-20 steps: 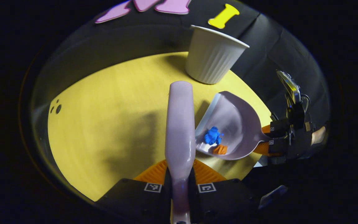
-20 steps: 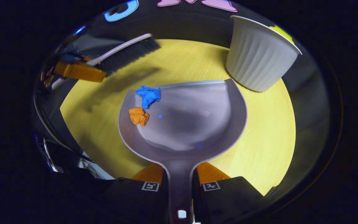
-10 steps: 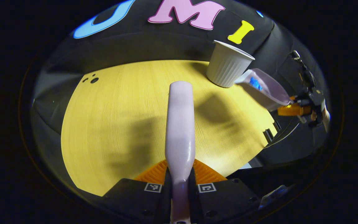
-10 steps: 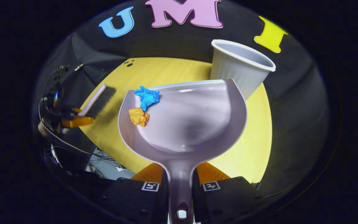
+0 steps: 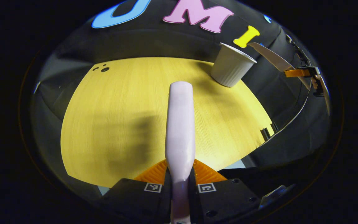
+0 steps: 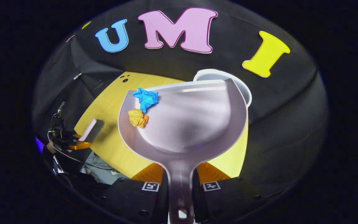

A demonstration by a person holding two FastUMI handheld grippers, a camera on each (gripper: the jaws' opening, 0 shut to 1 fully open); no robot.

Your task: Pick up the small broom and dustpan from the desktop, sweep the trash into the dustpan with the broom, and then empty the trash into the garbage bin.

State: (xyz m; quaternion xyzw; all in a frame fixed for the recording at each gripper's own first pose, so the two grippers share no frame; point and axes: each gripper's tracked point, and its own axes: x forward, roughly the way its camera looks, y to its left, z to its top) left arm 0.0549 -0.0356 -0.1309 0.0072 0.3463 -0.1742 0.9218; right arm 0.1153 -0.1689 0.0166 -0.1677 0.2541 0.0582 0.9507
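The stiff, light dustpan [image 6: 191, 124], pinched at its handle by the right hand-held gripper [image 6: 180, 183], is held above the bin [image 6: 245, 91]; loose paper scraps [image 6: 144, 99] would likely slide out easily.

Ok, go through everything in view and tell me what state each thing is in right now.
Broom: clamped in left gripper, held over the table.
Dustpan: gripped by its handle in right gripper, lifted, front edge over the bin.
Blue paper ball: in the dustpan.
Orange paper ball: in the dustpan.
Garbage bin: upright, open.

Both views look down from above, sharing the table [image 5: 120, 109].
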